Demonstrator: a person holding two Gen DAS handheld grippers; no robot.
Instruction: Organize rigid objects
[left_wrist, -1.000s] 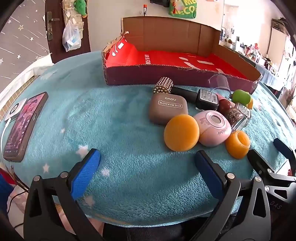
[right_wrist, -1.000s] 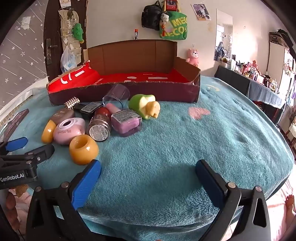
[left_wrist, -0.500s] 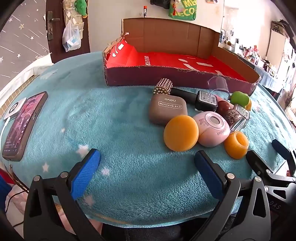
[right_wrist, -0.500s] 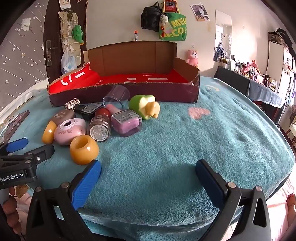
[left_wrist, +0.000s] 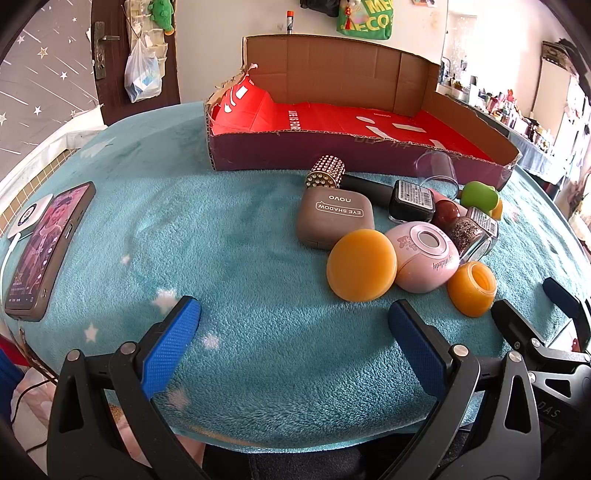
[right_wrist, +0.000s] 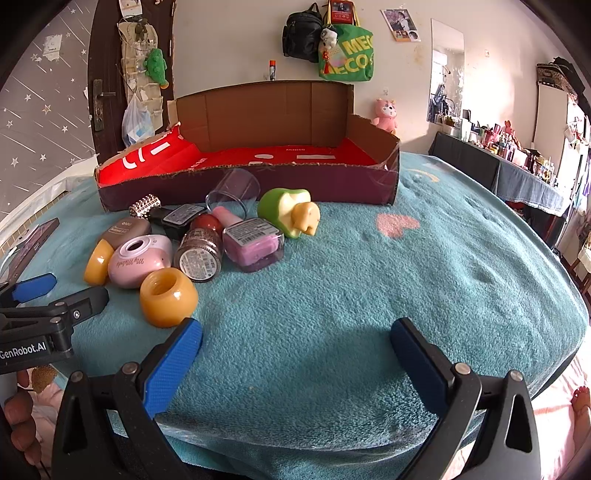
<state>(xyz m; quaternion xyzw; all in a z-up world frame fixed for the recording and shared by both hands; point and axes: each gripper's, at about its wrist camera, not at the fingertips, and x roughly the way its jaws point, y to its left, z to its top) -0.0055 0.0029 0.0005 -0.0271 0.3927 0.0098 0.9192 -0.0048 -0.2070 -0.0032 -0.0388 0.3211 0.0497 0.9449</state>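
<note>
Cosmetics lie in a tight cluster on the teal fleece blanket (left_wrist: 229, 236), just in front of the cardboard tray (left_wrist: 332, 155) with its red lining, which sits toward the far edge. Nearest the grippers are an orange jar (right_wrist: 168, 297) on its side, mouth up toward the camera, and an orange round lid (left_wrist: 361, 270) standing on edge against a pink compact (left_wrist: 424, 256). Behind them lie a taupe eye shadow case (left_wrist: 334, 218), 2 glitter bottles (right_wrist: 199, 254) tipped flat with caps toward the tray, a clear cup (right_wrist: 232, 190) on its side, and a green apple-shaped toy (right_wrist: 290, 212). A phone (left_wrist: 46, 251) rests at the blanket's left edge. Beyond are a dark door, a green tote on the wall, and cluttered shelves at right.

The left gripper (left_wrist: 293, 332) and right gripper (right_wrist: 295, 349) both hover low over the near edge, jaws spread wide, holding nothing.
</note>
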